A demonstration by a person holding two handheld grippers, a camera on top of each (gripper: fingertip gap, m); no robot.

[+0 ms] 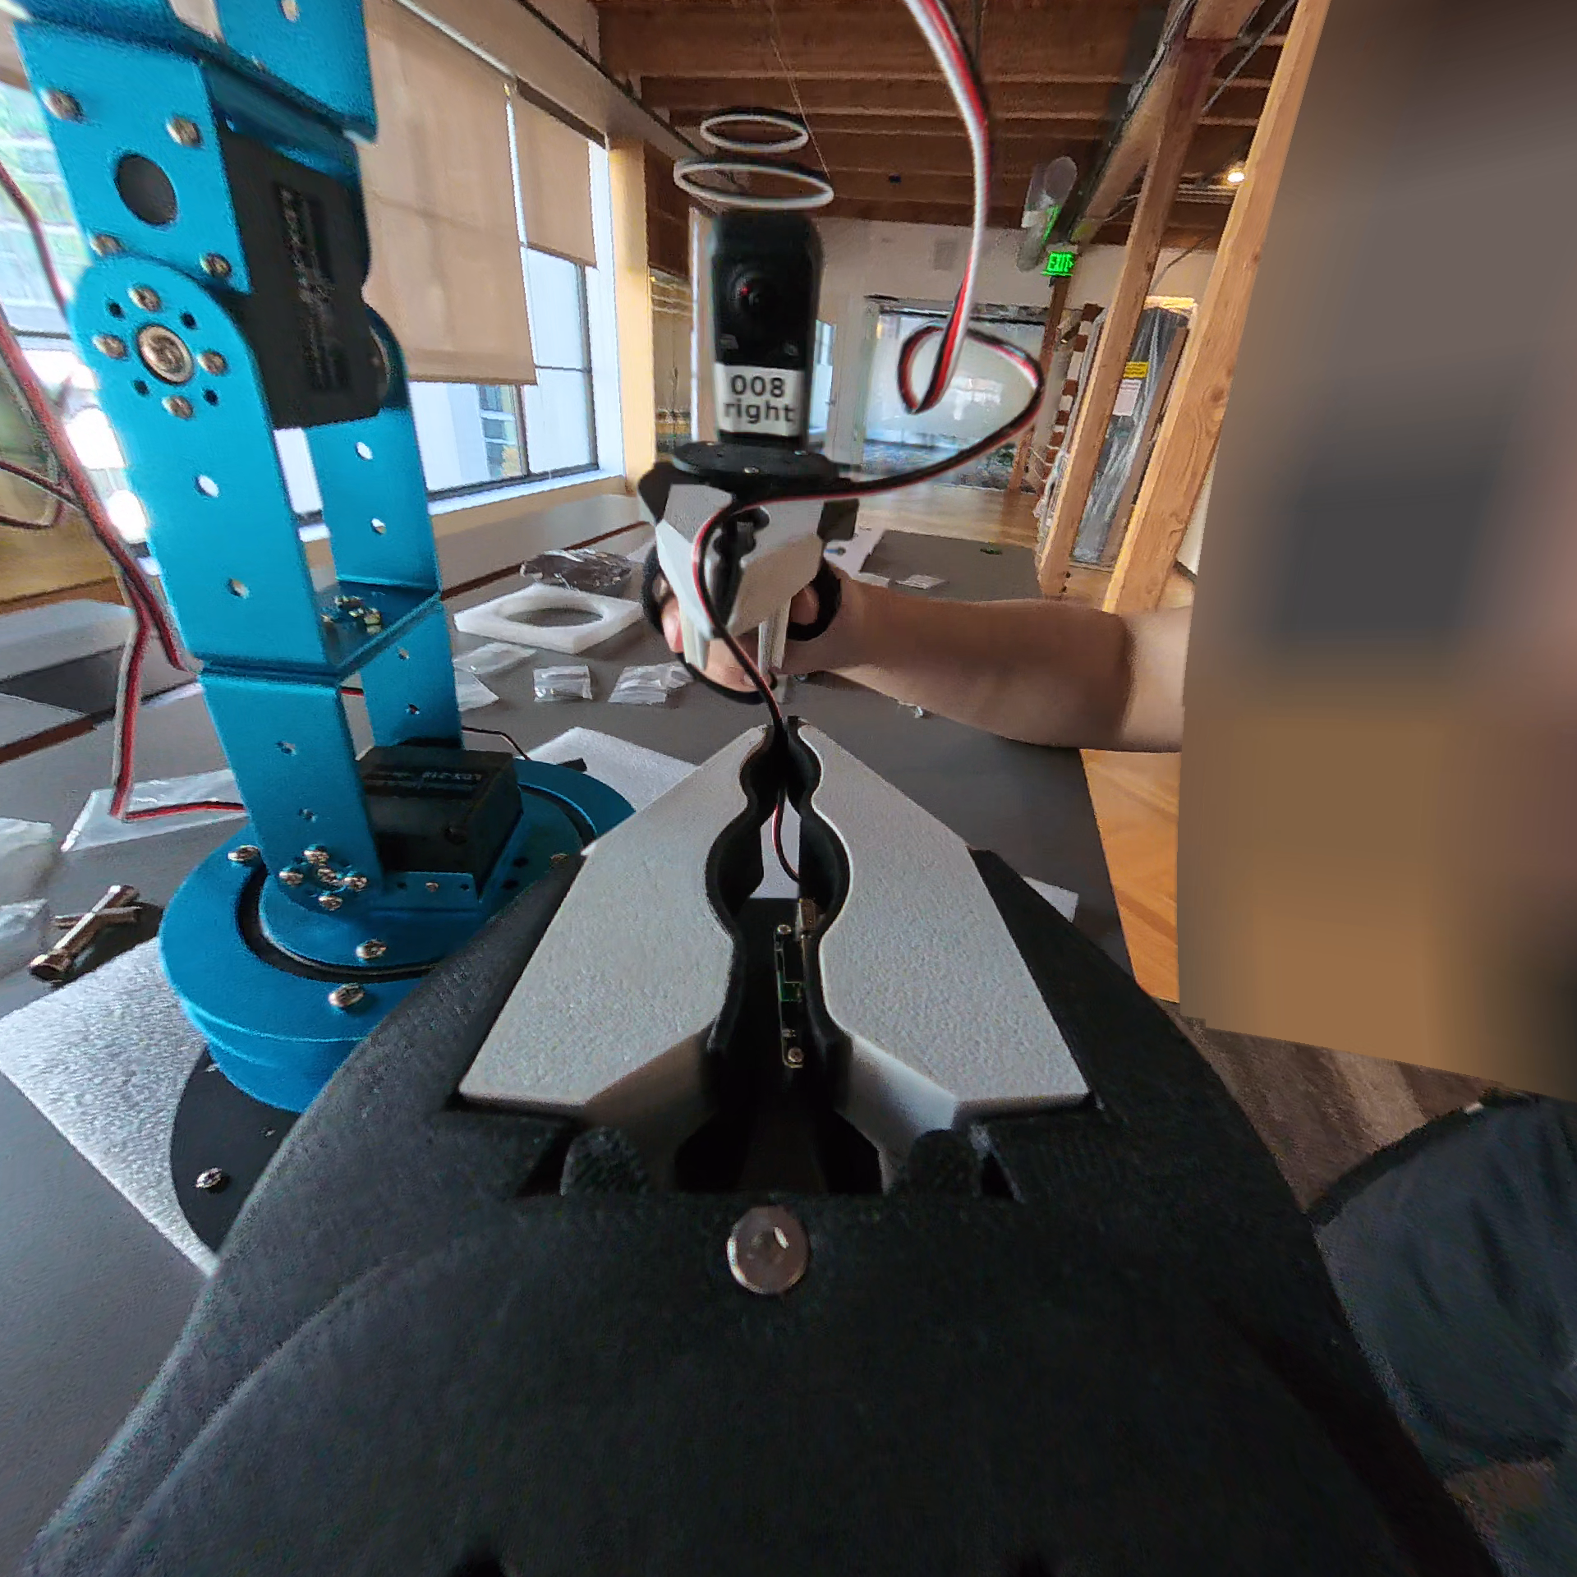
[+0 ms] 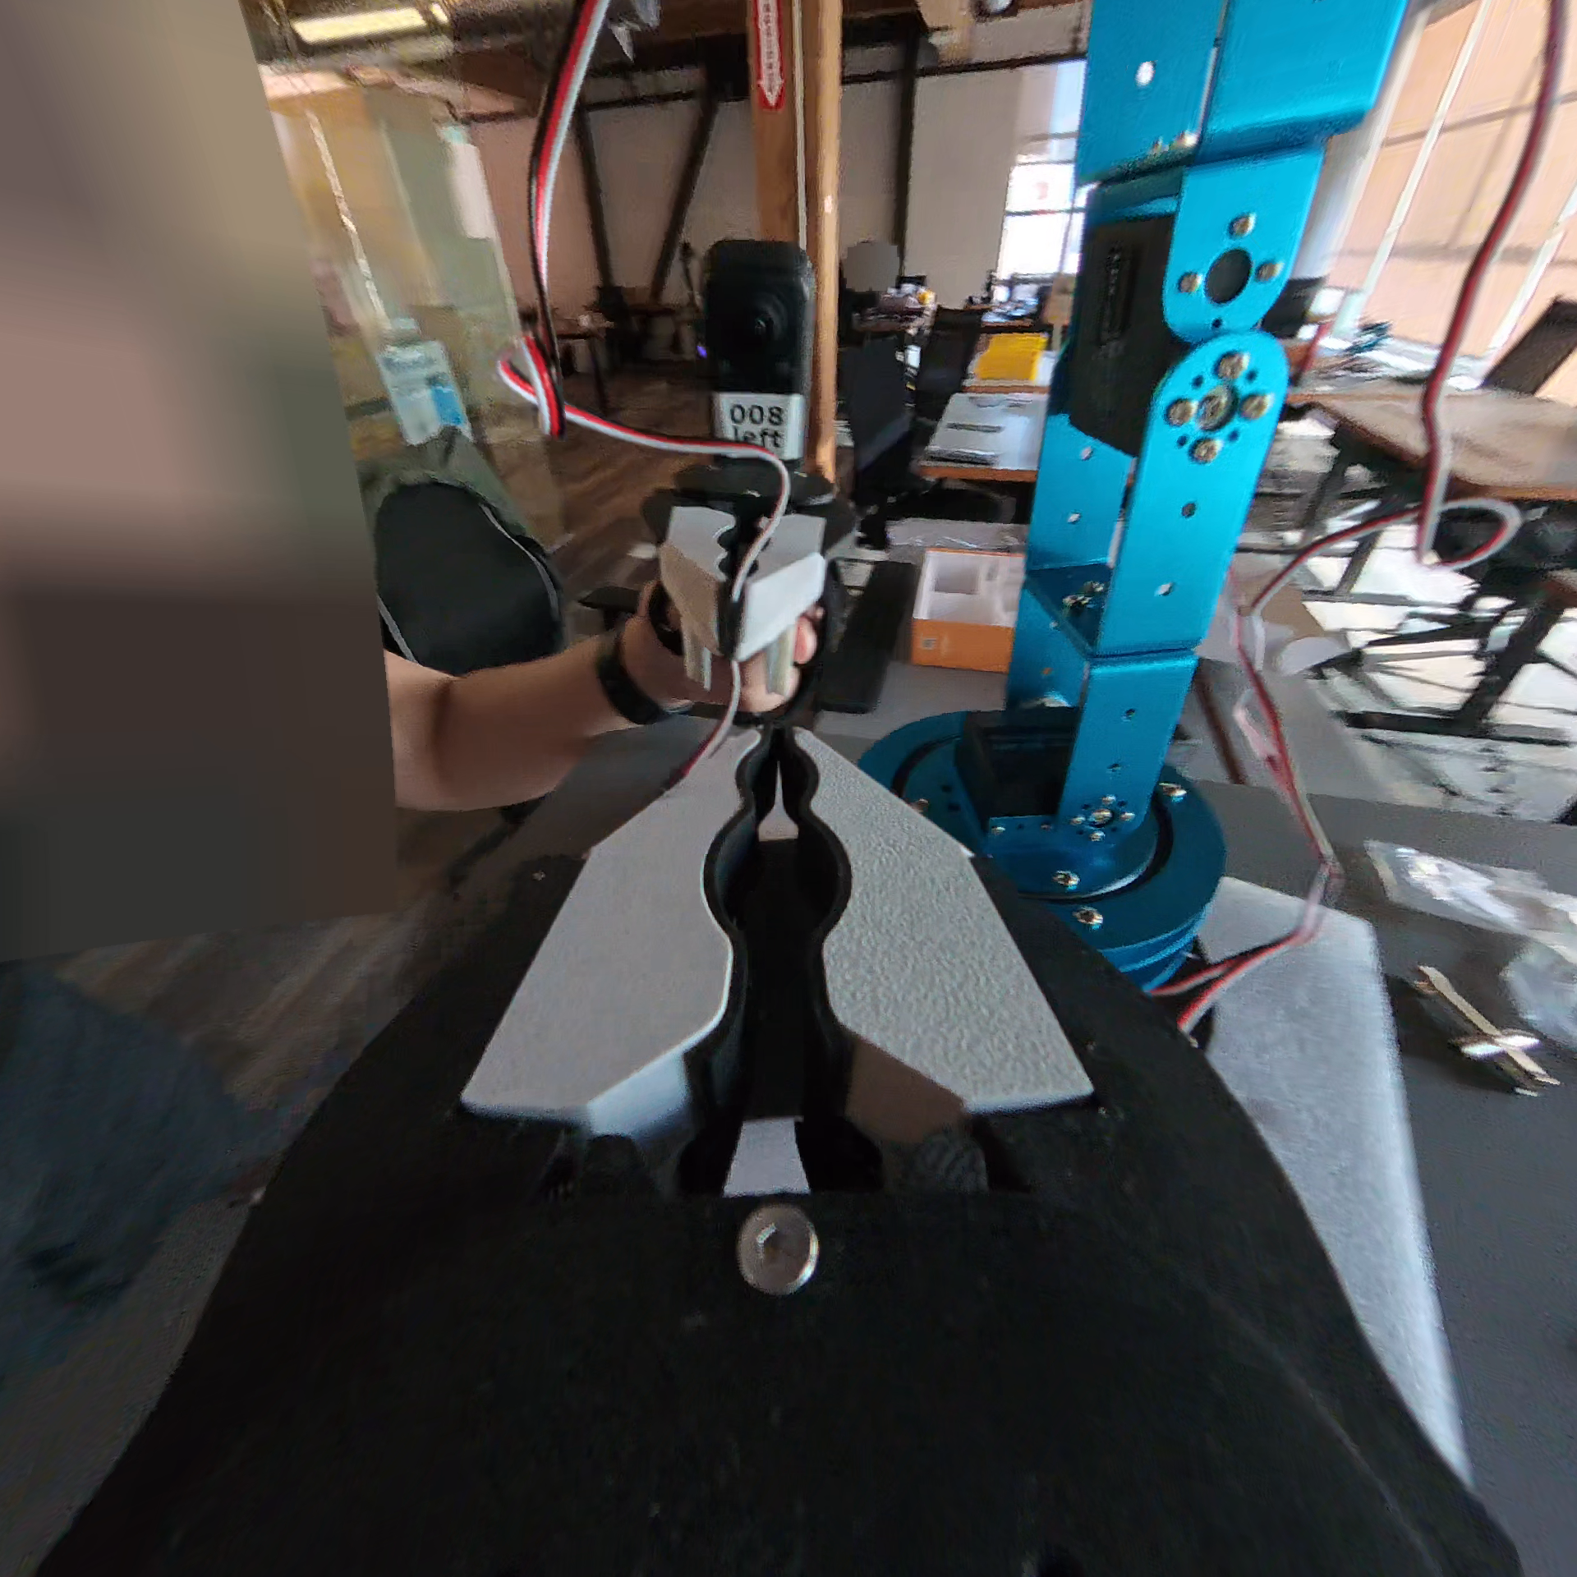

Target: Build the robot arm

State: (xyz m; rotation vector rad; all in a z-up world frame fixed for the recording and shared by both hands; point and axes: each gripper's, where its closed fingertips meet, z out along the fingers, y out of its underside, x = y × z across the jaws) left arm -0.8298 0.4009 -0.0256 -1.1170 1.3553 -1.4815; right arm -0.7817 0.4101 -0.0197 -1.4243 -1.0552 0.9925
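Both grippers, left gripper (image 1: pixel 789 734) and right gripper (image 2: pixel 772 738), pinch 1 servo cable (image 1: pixel 968 282) beside blue arm (image 1: pixel 282 529); keep slack, no yanking.

Blue robot arm (image 1: pixel 282 597) beside both grippers, looping servo cable (image 1: pixel 964 282) overhead, open table beyond

Exposed dark timber ceiling beams (image 1: pixel 896 94), pale wooden support posts (image 1: pixel 1195 341), tall windows with tan roller blinds (image 1: pixel 444 222) letting in daylight, polished wood floor (image 1: pixel 1135 853), grey bench top (image 1: pixel 981 768), distant cluttered wooden desks (image 2: pixel 1416 444), black office chairs (image 2: pixel 947 375)
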